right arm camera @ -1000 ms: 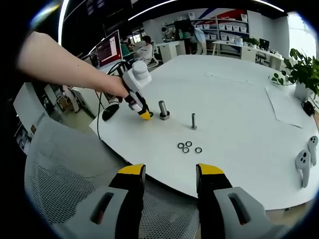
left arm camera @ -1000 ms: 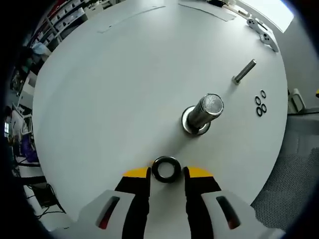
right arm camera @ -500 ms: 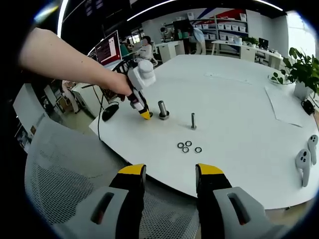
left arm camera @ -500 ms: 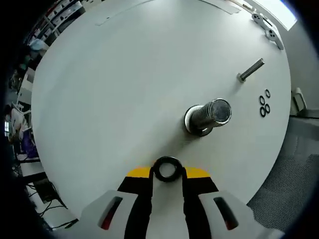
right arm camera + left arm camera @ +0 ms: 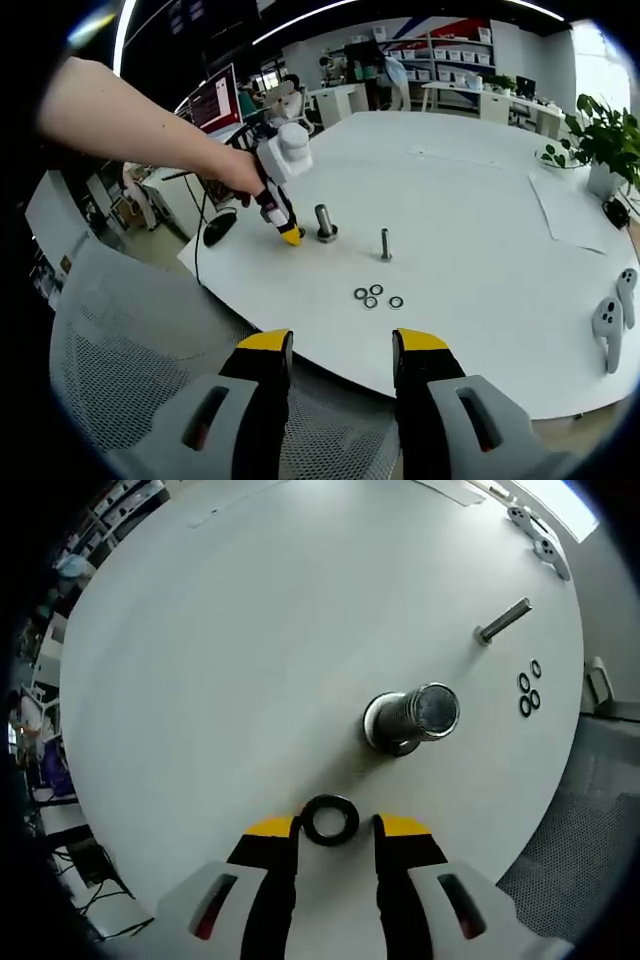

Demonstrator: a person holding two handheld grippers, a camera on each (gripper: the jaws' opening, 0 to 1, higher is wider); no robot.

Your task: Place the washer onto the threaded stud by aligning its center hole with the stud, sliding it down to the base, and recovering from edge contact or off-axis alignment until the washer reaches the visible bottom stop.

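Lying flat on the bench (image 5: 200, 650), the washer (image 5: 330, 820) looks thin, rigid, slippery. Left gripper (image 5: 335, 828) jaws bracket its rim, gaps visible; grip opposite edges. Right gripper (image 5: 338, 345) jaws gape empty.

Black washer (image 5: 330, 820) seen lying on white counter (image 5: 220, 660) between parted tips of left claw (image 5: 336, 828). Threaded stud (image 5: 410, 718) stands near washer; three small rings (image 5: 527, 688) beyond stud.

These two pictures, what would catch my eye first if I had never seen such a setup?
Probably the thick threaded stud standing upright on the big white table, seen almost from above in the left gripper view. Just short of it a black washer sits between the yellow-tipped left tongs. In the right gripper view, a person's hand holds those tongs down beside the stud, with loose washers nearer the table's edge.
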